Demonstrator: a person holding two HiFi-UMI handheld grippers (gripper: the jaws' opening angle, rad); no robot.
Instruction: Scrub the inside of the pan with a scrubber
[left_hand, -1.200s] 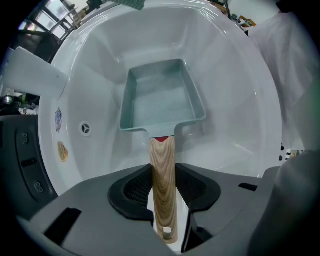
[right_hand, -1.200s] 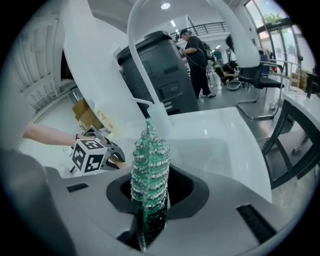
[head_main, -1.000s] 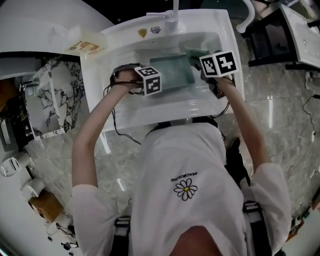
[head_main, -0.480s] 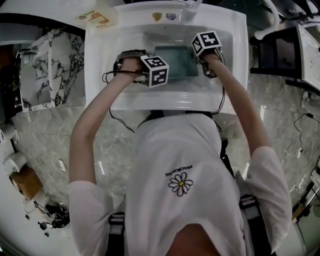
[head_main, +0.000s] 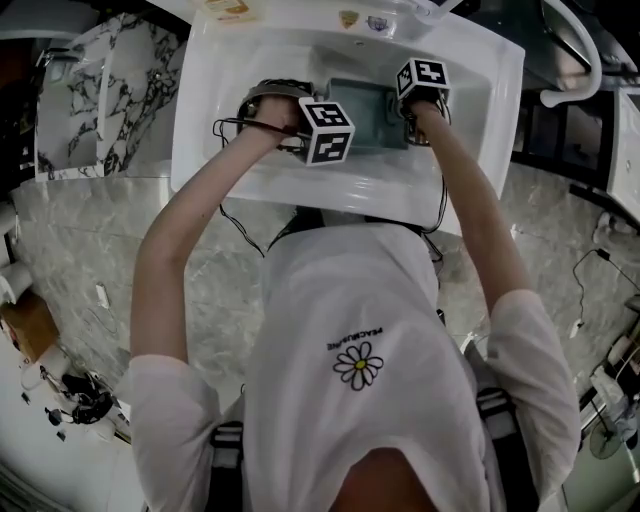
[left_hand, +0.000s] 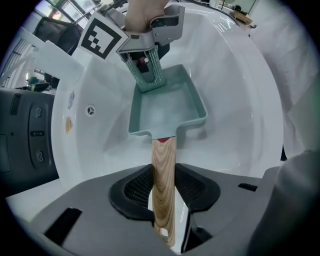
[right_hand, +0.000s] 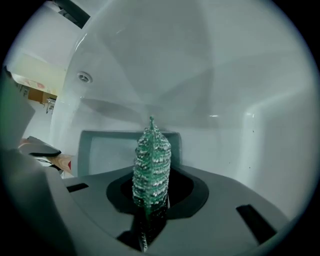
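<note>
Two grippers are at work over the white sink (head_main: 220, 90), which sits at 12 o'clock from the person. The left gripper (left_hand: 165, 197) has its jaws clamped hard on the wooden handle (left_hand: 163, 175), which runs straight down to 6 o'clock in the left gripper view. The teal pan (left_hand: 170, 112) hangs out ahead of it, low in the basin, open side up, with a pale film on its floor.

The right gripper (right_hand: 150, 200) is closed on the green mesh scrubber (right_hand: 151, 157), which is pinched upright between the jaws and stands well proud of them. From the left gripper view that scrubber meets the pan at its 12 o'clock end, right at the far wall. It looks to be touching there, though the contact itself is hard to confirm.

Doing this well is a matter of coverage, I'd say. Press the mesh down so its broad face meets the metal rather than its thin edge, then draw it from 12 toward 6 along the floor, lane by lane. Work the 3 and 9 o'clock walls and the corners as well. The left side should brace against each stroke, because a long handle gives the pan leverage to twist. The mesh is soft, so too much push would likely fold it over and bring the jaws onto the pan.
</note>
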